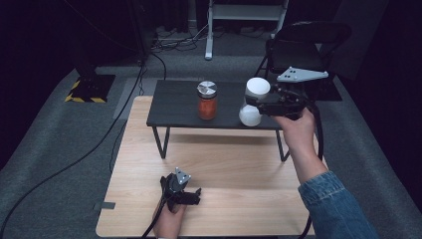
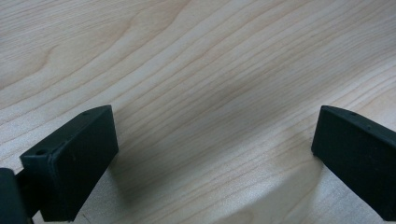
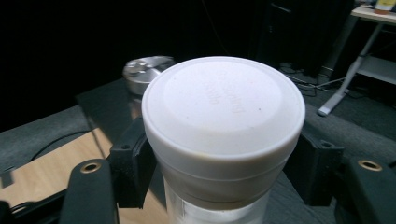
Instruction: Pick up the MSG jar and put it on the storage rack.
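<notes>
My right gripper [image 1: 255,103] is shut on a white-lidded jar [image 1: 254,99] and holds it in the air over the right end of the low black shelf [image 1: 174,107]. In the right gripper view the jar's white lid [image 3: 223,109] sits close to the camera, with a black pad [image 3: 133,163] pressed on each side just under it. An orange-filled jar with a silver lid [image 1: 207,100] stands upright on the shelf, left of the held jar. My left gripper [image 1: 191,195] rests low on the wooden table [image 1: 224,169] near its front edge, jaws wide apart with bare wood [image 2: 210,116] between them.
The black shelf stands on thin legs at the back of the wooden table. A black chair [image 1: 303,47] is behind it to the right. Cables [image 1: 74,159] run over the grey carpet at the left. A white desk frame [image 1: 244,20] stands at the far back.
</notes>
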Action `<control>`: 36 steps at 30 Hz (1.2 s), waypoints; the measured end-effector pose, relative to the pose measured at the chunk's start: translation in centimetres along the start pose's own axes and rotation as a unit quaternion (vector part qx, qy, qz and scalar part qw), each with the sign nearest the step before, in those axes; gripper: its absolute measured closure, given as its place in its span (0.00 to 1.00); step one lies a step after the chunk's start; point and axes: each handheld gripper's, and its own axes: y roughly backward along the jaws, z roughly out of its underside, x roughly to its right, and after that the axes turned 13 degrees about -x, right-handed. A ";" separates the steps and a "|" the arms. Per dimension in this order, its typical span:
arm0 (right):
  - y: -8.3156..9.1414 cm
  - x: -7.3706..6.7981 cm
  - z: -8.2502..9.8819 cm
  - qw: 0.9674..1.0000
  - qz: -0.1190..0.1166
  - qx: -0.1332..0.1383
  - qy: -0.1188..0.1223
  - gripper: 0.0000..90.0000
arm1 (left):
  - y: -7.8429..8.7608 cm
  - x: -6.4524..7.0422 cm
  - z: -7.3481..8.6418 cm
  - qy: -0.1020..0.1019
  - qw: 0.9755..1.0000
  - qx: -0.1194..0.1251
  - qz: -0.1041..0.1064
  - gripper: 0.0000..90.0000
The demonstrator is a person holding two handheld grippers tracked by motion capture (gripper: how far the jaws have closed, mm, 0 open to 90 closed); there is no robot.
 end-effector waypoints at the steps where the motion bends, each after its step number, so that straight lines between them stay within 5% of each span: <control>1: -0.3 0.2 0.0 1.000 0.004 -0.001 -0.004 0.37 | 0.0 0.0 0.0 0.000 1.000 0.000 0.000 0.00; 8: -2.3 1.2 0.2 0.999 0.036 -0.018 -0.024 0.37 | 0.0 0.0 0.1 -0.002 1.000 0.001 0.001 0.00; 11: -2.6 2.2 1.2 0.999 0.023 0.001 -0.047 0.36 | 0.0 0.0 0.1 -0.001 1.000 0.002 0.001 0.00; 13: -2.6 2.5 1.2 0.998 0.019 0.002 -0.052 0.23 | 0.0 0.0 0.1 -0.002 1.000 0.002 0.001 0.00; 19: -1.3 2.3 2.4 0.998 0.017 0.027 -0.051 0.09 | 0.0 0.0 0.1 -0.002 1.000 0.001 0.001 0.00; 36: 3.8 0.0 7.7 0.999 0.029 0.039 -0.016 0.06 | -0.1 0.2 -0.1 0.008 1.000 0.002 -0.002 0.00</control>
